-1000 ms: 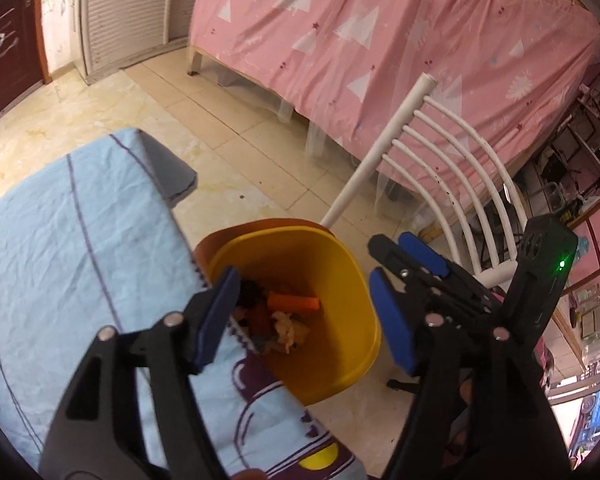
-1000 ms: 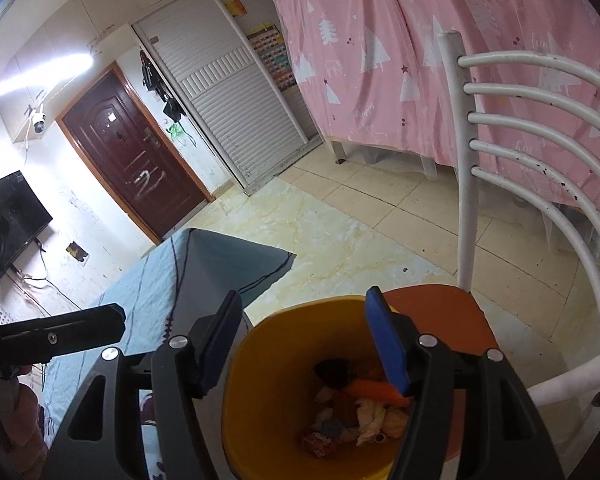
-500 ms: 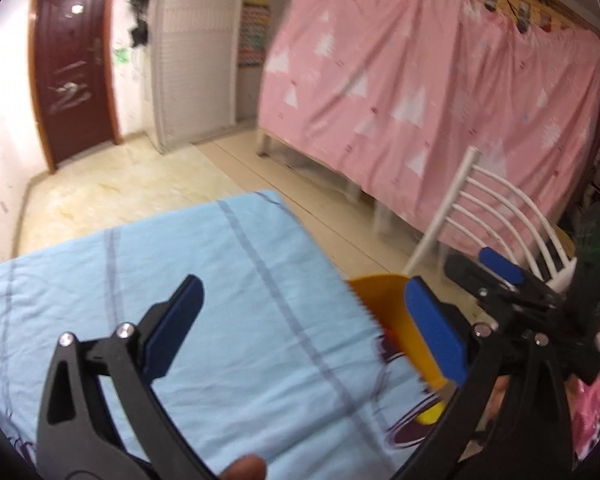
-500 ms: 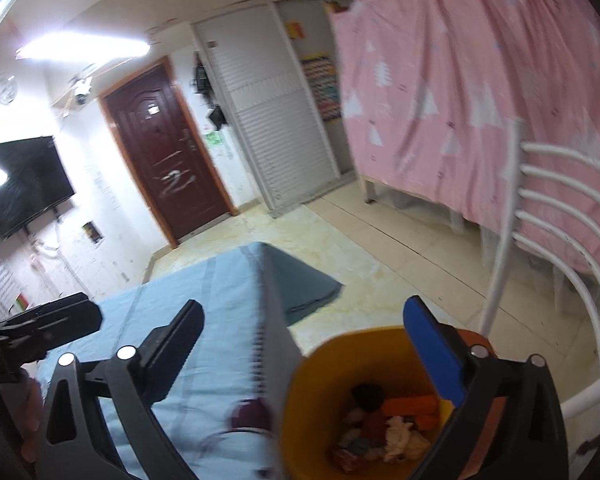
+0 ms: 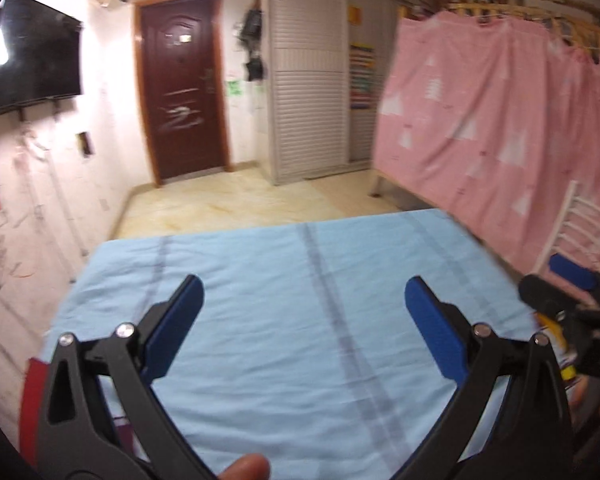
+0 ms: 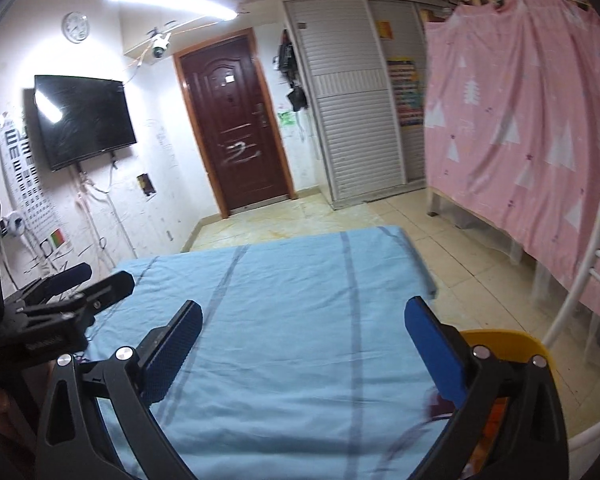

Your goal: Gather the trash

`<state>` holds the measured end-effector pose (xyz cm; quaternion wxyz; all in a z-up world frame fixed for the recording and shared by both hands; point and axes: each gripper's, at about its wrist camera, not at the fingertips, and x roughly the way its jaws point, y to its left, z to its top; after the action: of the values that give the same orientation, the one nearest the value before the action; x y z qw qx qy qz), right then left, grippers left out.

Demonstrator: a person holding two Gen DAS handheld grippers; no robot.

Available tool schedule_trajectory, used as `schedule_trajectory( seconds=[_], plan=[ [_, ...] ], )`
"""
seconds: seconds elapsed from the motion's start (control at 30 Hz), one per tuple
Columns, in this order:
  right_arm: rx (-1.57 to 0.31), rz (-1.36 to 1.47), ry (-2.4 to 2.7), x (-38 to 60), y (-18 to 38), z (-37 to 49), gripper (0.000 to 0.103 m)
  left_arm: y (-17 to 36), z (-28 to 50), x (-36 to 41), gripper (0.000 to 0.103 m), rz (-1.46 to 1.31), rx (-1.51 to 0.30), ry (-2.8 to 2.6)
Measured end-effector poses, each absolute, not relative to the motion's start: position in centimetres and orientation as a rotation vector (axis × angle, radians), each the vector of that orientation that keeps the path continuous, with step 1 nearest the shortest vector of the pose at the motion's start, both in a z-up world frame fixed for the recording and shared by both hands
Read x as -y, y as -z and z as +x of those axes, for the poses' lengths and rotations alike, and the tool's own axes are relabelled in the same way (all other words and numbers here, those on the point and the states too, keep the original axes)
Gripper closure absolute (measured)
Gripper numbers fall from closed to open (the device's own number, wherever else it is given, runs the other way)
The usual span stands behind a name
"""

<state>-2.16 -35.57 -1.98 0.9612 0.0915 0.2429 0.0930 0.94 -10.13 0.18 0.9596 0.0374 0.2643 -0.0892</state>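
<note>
With both my left gripper and right gripper jaws spread empty, the tabletop looks cleared, trash seemingly binned.

— Cloth beneath both finger pairs: colour, pattern?
— Pale blue, crossed by faint grey-blue stripes.
— Finger pads?
— Deep blue on black frames.
— Right of the right-hand pad?
— Yellow bin, orange glimpsed inside.
— Beyond the fingertips?
— Pink curtain printed with white trees; dark red-brown door.
</note>
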Motion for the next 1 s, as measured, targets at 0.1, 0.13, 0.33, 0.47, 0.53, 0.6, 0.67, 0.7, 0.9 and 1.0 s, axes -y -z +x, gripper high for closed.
schedule_trajectory(
  seconds=[0.1,0.13,0.33,0.47,0.53,0.6,0.67,0.7,0.9,1.0],
  plan=[
    [-0.496,0.162,-0.217,33.1,2.1,-1.9,0.009,0.6,0.7,7.8,0.006,0.073,-0.560,0.136],
    [-0.496,0.156,-0.226,32.3,2.2,-1.7,0.009,0.8,0.7,7.0,0.006,0.068,-0.566,0.126],
    [-0.510,0.120,-0.257,29.5,2.9,-1.2,0.009,2.4,0.8,3.2,0.006,0.020,-0.608,0.099],
    [-0.504,0.102,-0.269,28.5,3.1,-0.9,0.009,3.5,1.2,1.6,0.006,-0.010,-0.635,0.091],
    [-0.510,0.094,-0.274,28.0,3.4,-0.7,0.009,3.6,1.2,1.1,0.006,-0.038,-0.644,0.100],
    [-0.512,0.088,-0.280,27.8,3.3,-0.4,0.009,3.6,1.1,1.1,0.006,-0.044,-0.642,0.093],
    [-0.519,0.092,-0.285,27.8,3.6,-0.3,0.009,3.8,1.2,1.1,0.006,-0.047,-0.652,0.092],
    [-0.521,0.098,-0.287,27.9,3.6,-0.2,0.009,3.8,1.2,1.1,0.006,-0.046,-0.651,0.089],
    [-0.521,0.119,-0.286,28.8,3.9,-0.5,0.009,3.8,1.1,1.2,0.006,-0.045,-0.650,0.083],
    [-0.523,0.118,-0.287,28.8,3.9,-0.5,0.009,3.9,1.2,1.1,0.006,-0.045,-0.650,0.083]
  ],
)
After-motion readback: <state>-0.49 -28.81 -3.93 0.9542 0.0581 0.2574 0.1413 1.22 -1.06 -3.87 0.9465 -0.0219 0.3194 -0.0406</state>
